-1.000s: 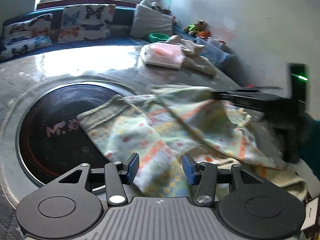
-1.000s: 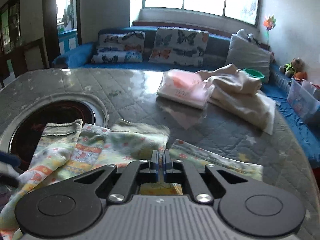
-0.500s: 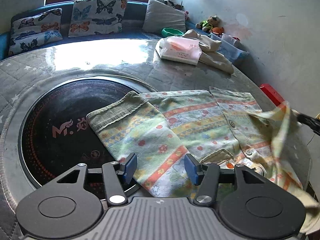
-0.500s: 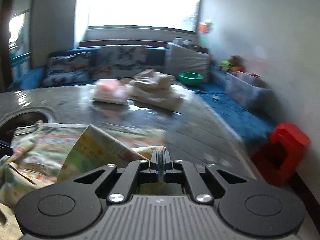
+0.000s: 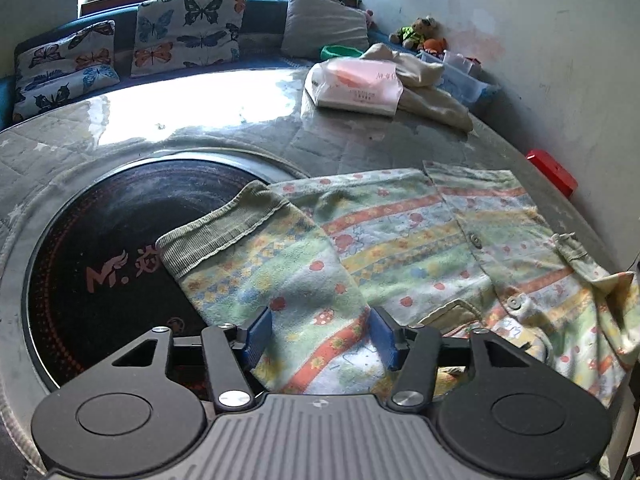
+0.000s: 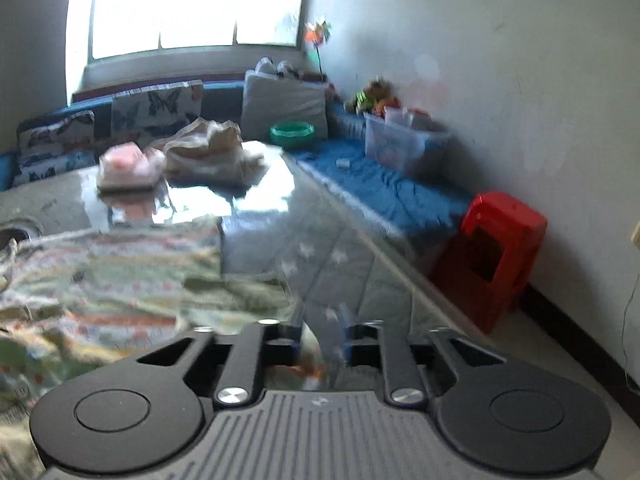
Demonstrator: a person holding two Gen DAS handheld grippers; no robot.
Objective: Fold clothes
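Note:
A pale green child's shirt with orange stripes, red dots and buttons lies spread on the round table. Its ribbed-cuff sleeve reaches over the dark turntable. My left gripper hangs low over that sleeve. Its jaws are closing, with the flat sleeve between the blue pads; the cloth is not bunched. In the blurred right wrist view the shirt lies to the left. My right gripper is at the shirt's right edge, near the table rim. Its jaws are opening, with no cloth gripped between them.
A pink-and-white pack and a heap of beige cloth sit at the table's far side. A red stool stands on the floor off the right rim. Behind are a blue sofa with butterfly cushions and a clear box.
The right gripper pulled the folded-over part of the shirt out to the right, laid it open, then parted its jaws. The left gripper sank toward the sleeve and narrowed.

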